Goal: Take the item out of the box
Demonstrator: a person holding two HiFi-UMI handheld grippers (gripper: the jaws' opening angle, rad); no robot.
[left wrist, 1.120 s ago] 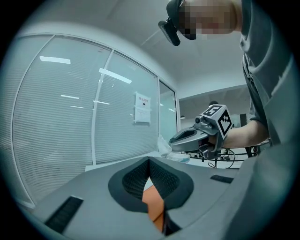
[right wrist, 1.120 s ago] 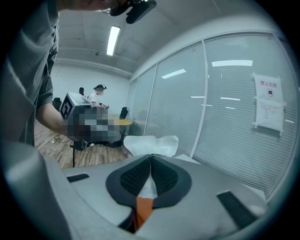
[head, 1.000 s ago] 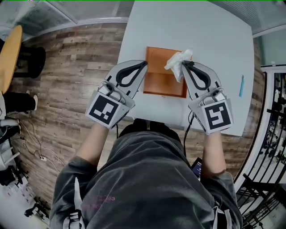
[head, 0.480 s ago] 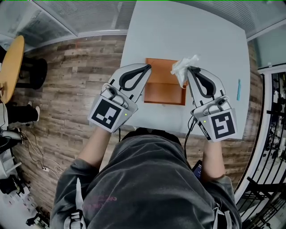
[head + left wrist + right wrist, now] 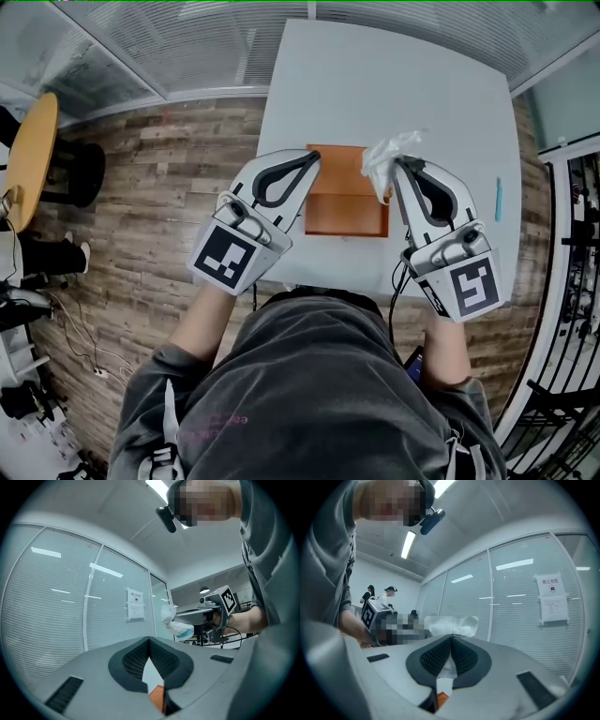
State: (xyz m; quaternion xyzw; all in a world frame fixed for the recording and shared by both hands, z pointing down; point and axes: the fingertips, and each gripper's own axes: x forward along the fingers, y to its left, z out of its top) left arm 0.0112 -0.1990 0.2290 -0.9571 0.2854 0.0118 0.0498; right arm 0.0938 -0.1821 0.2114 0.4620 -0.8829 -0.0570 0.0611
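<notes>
The right gripper's (image 5: 396, 169) fingers pinch the white crumpled item (image 5: 384, 155) above the brown box's (image 5: 347, 211) right rim, seemingly clear of it. The left gripper's (image 5: 312, 157) fingers, pressed together and empty, sit at the left rim, probably steadying it.

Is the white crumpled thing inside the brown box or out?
Out. The right gripper pinches the white wad, lifted in the air over the box's right edge.

A pale grey square table (image 5: 375, 84) stands on a wood-plank floor (image 5: 169, 187). A shallow orange-brown rectangular box (image 5: 345, 202) rests near the table's front edge. A slim light-blue stick (image 5: 498, 200) lies well apart from it, by the right edge.
</notes>
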